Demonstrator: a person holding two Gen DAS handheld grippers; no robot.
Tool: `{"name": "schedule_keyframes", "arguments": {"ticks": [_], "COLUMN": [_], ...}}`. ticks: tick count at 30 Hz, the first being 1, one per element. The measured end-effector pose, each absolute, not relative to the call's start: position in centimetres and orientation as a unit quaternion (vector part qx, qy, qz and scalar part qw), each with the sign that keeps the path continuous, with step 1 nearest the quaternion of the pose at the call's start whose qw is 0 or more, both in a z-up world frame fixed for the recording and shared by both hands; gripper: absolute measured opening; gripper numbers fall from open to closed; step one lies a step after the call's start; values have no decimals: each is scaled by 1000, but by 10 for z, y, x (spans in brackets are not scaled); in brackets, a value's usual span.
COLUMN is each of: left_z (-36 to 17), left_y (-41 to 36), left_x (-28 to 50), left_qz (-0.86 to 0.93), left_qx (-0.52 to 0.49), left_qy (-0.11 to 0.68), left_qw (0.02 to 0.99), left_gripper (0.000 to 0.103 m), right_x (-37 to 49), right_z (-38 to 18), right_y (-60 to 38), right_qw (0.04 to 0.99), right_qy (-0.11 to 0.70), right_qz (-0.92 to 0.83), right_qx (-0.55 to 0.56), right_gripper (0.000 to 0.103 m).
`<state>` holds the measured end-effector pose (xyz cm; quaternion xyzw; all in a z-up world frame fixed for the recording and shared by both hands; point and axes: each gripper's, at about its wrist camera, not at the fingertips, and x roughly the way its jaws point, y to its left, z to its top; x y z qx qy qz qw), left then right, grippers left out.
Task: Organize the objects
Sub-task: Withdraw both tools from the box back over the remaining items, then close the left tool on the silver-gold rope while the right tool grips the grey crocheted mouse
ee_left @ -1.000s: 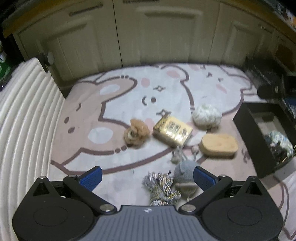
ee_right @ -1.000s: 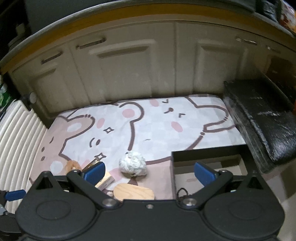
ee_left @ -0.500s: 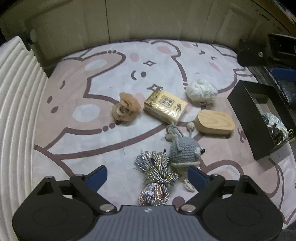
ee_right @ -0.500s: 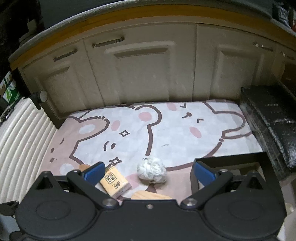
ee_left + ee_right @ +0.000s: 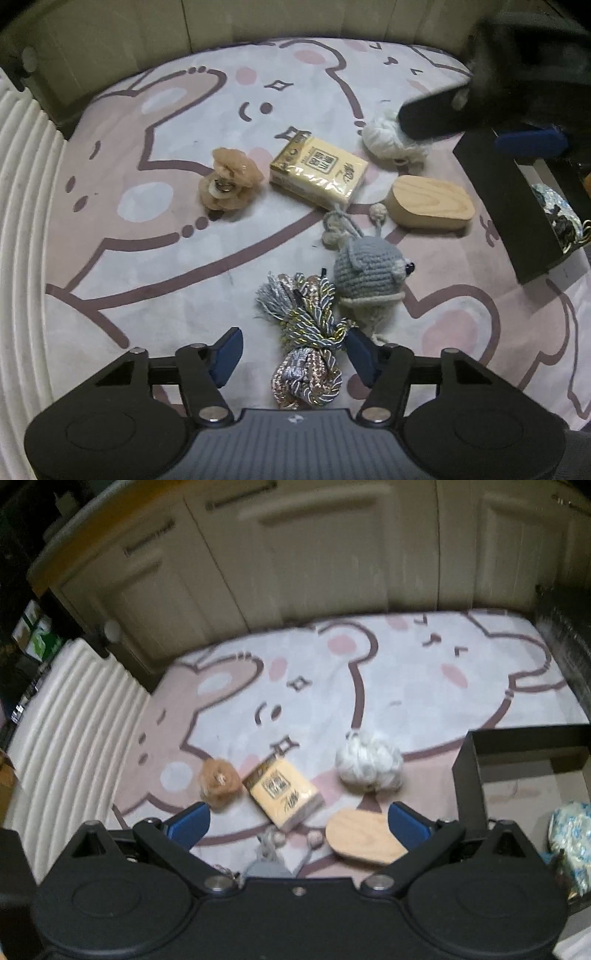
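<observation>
A braided blue, gold and pink rope bundle (image 5: 306,332) lies on the rug between the fingers of my left gripper (image 5: 295,350). Its jaws are closing; the left pad still stands clear of the rope. Just beyond lie a grey crocheted mouse (image 5: 369,273), a wooden oval block (image 5: 430,203), a yellow tissue pack (image 5: 319,171), a tan flower clip (image 5: 229,184) and a white yarn ball (image 5: 388,142). My right gripper (image 5: 297,823) hangs open and empty above the tissue pack (image 5: 282,794) and the wooden block (image 5: 364,838). It also shows dark and blurred at the upper right of the left wrist view.
A black open box (image 5: 517,206) stands at the right with a shiny bundle inside. The bear-print rug (image 5: 166,258) is bordered by a white ribbed mat (image 5: 22,221) on the left, cream cabinet doors (image 5: 295,572) at the back and a black padded block (image 5: 569,657) at the far right.
My left gripper has sunk and tipped down over the rope bundle, and its jaws have narrowed around it. The right gripper has swung left and down over the loose objects.
</observation>
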<state>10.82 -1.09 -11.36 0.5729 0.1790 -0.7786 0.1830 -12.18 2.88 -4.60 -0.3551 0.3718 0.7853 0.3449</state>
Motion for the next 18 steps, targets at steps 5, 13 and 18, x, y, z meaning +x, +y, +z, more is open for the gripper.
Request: {"name": "schedule_keyframes", "arguments": {"ticks": [5,13,18], "left_z": [-119,-122,-125], "left_y": [-8,-5,-5], "left_x": [104,103,108], "left_qz": [-778,-777,-770], "left_qx": [581,587,597], "left_qy": [179,180,171], "left_qw": [160,142,146], "left_gripper": [50,42,41], "right_x": [-134,-145,-157], "right_z": [-67,-87,-97], "right_y": [28,28,23], "right_qw": [351,331,322], "right_qy": [380,418,425], "right_qz": [761,727,713], "right_qx": [-393,-434,-455], "right_gripper": [103,87,76]}}
